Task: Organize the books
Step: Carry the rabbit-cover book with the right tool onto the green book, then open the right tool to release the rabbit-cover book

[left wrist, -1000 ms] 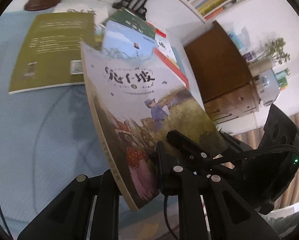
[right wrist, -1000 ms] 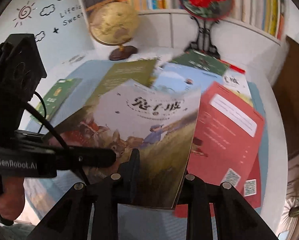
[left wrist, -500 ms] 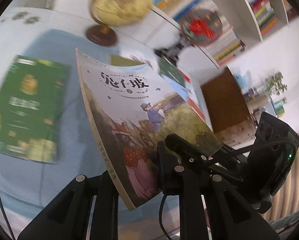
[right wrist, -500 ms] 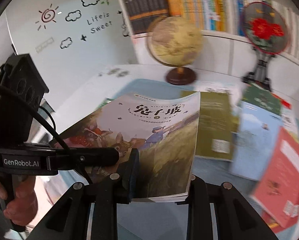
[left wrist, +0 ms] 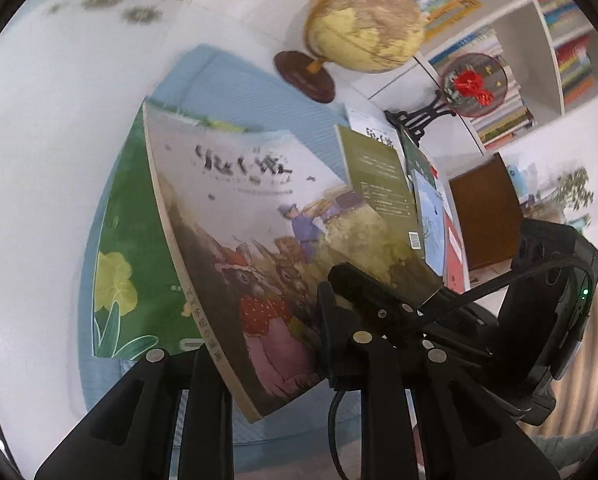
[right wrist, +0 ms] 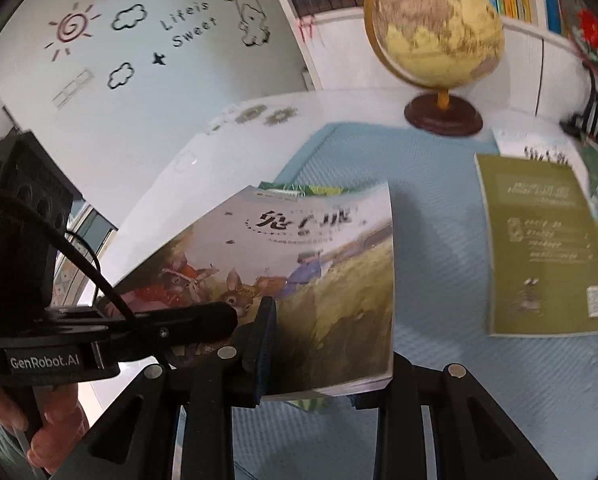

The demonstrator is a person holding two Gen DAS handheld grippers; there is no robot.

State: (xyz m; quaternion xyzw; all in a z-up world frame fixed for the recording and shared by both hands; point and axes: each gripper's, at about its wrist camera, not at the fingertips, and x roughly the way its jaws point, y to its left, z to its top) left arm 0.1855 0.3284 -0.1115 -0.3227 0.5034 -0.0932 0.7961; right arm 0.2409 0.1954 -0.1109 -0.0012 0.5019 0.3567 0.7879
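Between both hand-held grippers [right wrist: 327, 364], picture book [right wrist: 299, 272]

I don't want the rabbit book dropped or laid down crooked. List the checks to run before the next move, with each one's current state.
1. Right gripper shut on the rabbit book at its near edge: ok.
2. Left gripper on the spine-side corner: ok. The pads touch the book, though its jaws have just been opening a little.
3. Rabbit book held above the green book on the blue mat: ok.
4. Edges lined up with the green book: cannot tell, it is mostly hidden.
5. Olive book and globe apart from the green book: ok.
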